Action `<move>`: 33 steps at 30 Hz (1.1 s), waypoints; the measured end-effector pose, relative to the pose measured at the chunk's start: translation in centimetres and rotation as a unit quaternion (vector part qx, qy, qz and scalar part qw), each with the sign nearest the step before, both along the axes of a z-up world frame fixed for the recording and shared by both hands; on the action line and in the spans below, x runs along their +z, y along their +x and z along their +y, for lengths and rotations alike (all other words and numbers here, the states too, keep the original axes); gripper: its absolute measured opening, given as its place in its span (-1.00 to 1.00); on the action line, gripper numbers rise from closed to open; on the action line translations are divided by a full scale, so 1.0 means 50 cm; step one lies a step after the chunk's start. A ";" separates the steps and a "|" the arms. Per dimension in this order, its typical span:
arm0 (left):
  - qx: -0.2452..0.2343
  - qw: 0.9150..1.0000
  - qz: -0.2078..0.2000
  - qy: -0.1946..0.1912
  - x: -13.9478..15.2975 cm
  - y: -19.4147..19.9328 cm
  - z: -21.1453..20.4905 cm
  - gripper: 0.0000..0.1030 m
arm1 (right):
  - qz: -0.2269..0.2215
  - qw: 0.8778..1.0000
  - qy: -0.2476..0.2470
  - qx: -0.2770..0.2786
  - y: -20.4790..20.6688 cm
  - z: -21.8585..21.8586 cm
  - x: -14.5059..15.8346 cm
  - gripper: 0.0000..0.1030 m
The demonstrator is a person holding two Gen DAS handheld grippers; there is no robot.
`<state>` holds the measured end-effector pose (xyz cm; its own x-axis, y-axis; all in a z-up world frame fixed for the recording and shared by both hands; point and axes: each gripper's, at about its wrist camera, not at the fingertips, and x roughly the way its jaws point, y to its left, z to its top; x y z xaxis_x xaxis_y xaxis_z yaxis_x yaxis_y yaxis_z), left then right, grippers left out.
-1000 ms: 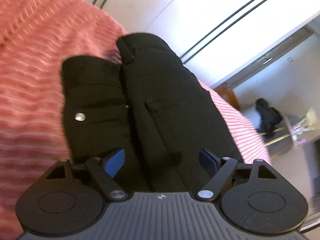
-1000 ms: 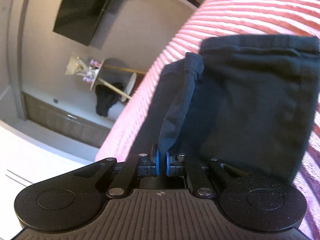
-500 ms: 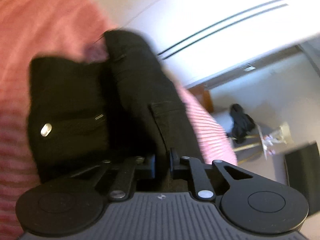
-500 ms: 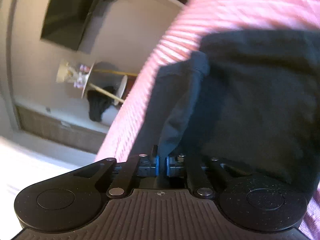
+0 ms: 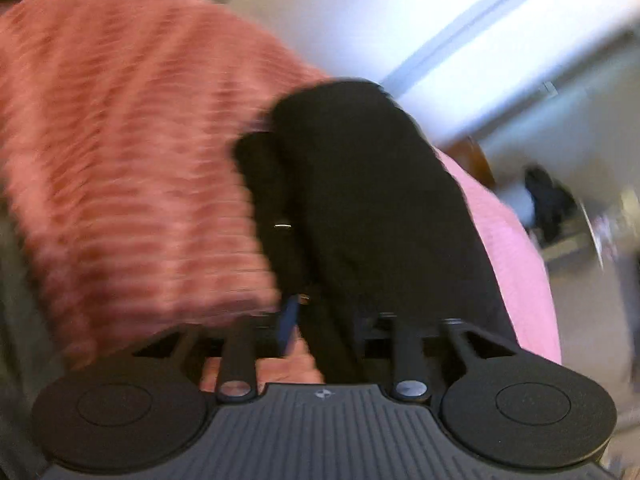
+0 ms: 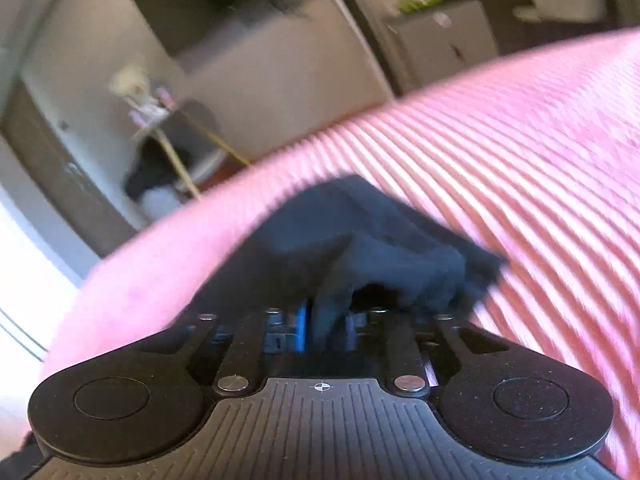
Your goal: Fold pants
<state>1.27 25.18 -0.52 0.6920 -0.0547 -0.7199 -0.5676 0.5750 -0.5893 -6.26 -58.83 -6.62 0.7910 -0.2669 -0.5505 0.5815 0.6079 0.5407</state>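
Observation:
The black pants [image 5: 360, 208] lie on a pink ribbed bedspread [image 5: 120, 140]. In the left wrist view they stretch away from my left gripper [image 5: 324, 320], which is shut on a thick fold of the black cloth; one blue pad [image 5: 288, 318] shows at the left of the fold. In the right wrist view my right gripper [image 6: 324, 324] is shut on a bunched end of the pants [image 6: 380, 252], lifted over the bedspread [image 6: 520, 160]. Both views are blurred by motion.
The bed's edge curves close by in both views. Past it are a white wall and wardrobe doors [image 5: 460, 32], a small round side table with a dark garment under it [image 6: 160, 160], a wall TV [image 6: 224, 4] and grey cabinets.
My left gripper went from open over the pants to shut on the cloth and has pulled it up and right. My right gripper, still shut, has swung its end of the pants over.

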 end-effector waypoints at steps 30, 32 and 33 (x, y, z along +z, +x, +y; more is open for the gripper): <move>0.009 0.999 -0.002 -0.032 -0.042 0.044 -0.046 -0.03 | -0.010 0.999 0.042 -0.021 0.012 0.010 -0.001 -0.70; 0.014 1.000 -0.025 -0.009 -0.024 0.030 -0.045 -0.03 | -0.007 0.999 0.038 -0.021 0.014 0.011 -0.002 -0.70; 0.010 0.999 -0.031 -0.002 -0.021 0.033 -0.042 -0.03 | -0.007 0.999 0.038 -0.020 0.015 0.011 -0.003 -0.70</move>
